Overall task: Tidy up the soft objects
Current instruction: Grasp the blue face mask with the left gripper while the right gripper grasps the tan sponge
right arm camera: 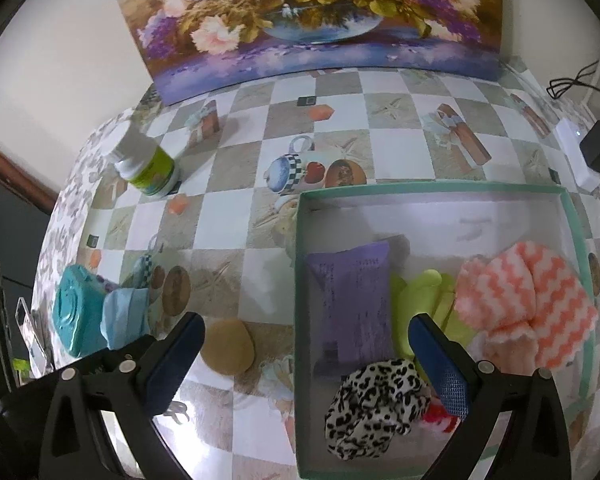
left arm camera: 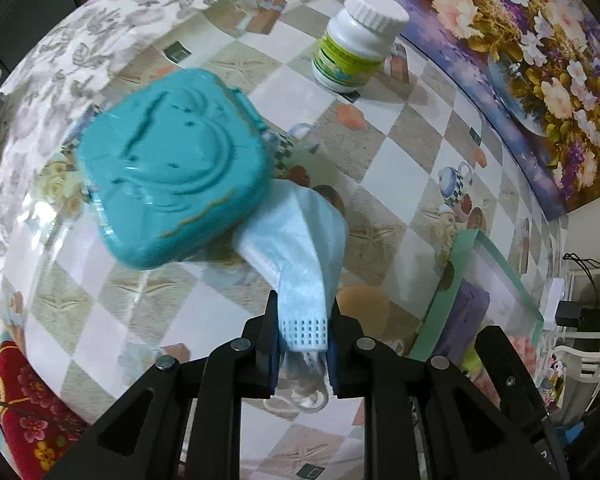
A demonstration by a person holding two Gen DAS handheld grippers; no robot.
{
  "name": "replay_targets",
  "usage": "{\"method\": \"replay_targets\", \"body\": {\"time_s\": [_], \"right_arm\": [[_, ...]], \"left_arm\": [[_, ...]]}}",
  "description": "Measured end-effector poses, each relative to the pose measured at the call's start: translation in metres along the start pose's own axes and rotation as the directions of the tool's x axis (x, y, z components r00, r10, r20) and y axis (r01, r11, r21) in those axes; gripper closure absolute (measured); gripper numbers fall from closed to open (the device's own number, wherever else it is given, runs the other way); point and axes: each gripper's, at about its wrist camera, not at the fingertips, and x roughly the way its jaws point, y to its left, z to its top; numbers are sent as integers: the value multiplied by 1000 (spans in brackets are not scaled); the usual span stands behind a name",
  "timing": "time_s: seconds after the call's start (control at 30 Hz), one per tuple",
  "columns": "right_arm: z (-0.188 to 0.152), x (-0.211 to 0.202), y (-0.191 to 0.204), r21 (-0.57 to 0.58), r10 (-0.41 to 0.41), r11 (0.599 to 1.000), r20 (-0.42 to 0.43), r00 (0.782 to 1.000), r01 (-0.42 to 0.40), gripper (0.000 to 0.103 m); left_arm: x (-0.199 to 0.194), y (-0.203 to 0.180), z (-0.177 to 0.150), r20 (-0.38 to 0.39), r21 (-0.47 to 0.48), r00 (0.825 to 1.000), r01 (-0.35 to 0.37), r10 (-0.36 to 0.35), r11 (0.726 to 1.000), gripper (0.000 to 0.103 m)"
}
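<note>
My left gripper [left arm camera: 302,330] is shut on a light blue face mask [left arm camera: 296,236], which hangs forward over the table next to a teal plastic case [left arm camera: 172,168]. The mask [right arm camera: 125,316] and the case [right arm camera: 76,312] also show in the right wrist view at the left. My right gripper [right arm camera: 306,356] is open and empty above the near left corner of a mint-rimmed box [right arm camera: 432,190]. The box holds a purple pack [right arm camera: 354,300], a lime cloth [right arm camera: 420,292], a pink-and-white zigzag cloth [right arm camera: 528,304], a leopard scrunchie [right arm camera: 376,408] and a red item [right arm camera: 440,418].
A tan oval sponge [right arm camera: 228,346] lies on the checked tablecloth left of the box. A white pill bottle [left arm camera: 352,40] stands near the flower painting [left arm camera: 532,60] at the back. A charger and cables [right arm camera: 598,146] sit at the right table edge.
</note>
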Motion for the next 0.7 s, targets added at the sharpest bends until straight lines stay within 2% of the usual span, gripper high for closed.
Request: {"method": "replay_targets", "body": {"time_s": [0.27, 0.5, 0.7], "right_arm": [[-8, -2, 25, -92, 27, 995, -8, 1000, -28, 1], [-18, 15, 49, -168, 101, 979, -73, 992, -112, 19], [-24, 32, 60, -209, 123, 967, -121, 985, -147, 27]], "left_arm": [[-9, 22, -6, -16, -33, 1000, 14, -15, 999, 84], [-9, 32, -3, -26, -68, 999, 17, -19, 998, 84], [-3, 34, 0, -48, -98, 998, 27, -31, 995, 84]]}}
